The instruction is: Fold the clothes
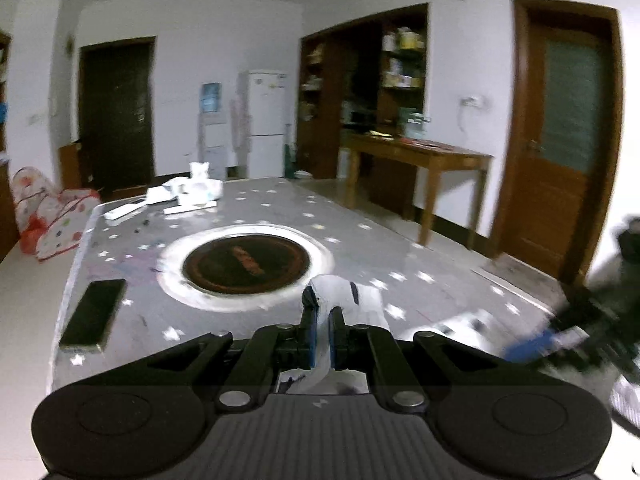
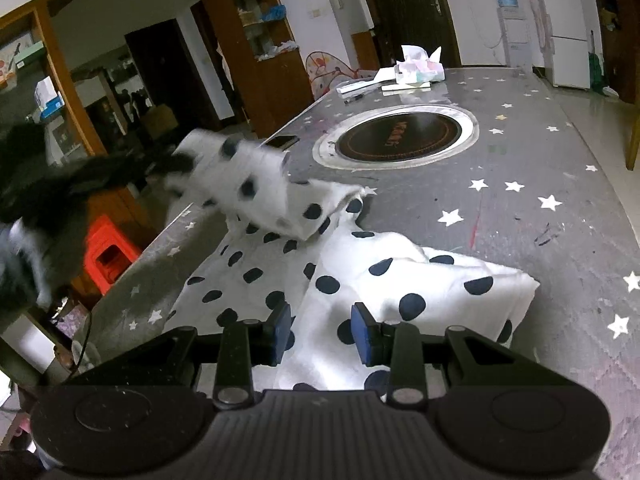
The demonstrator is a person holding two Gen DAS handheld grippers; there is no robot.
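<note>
Left gripper jaws pinched shut on a fold of the spotted white cloth, lifting it. Right gripper jaws part open, cloth beneath and between them, probably not gripped. Carry the lifted edge across flat, keep the rest pinned. Grey starred table, inset round hob ahead; phone left of the jaws.

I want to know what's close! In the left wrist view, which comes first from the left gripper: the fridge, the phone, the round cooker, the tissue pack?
From the left gripper, which pinches the spotty cloth:
1. Round cooker, just ahead, mid-table.
2. Phone, off to the left edge; nearly as close, hard to call.
3. Tissue pack, at the far end.
4. Fridge, by the back wall.
</note>
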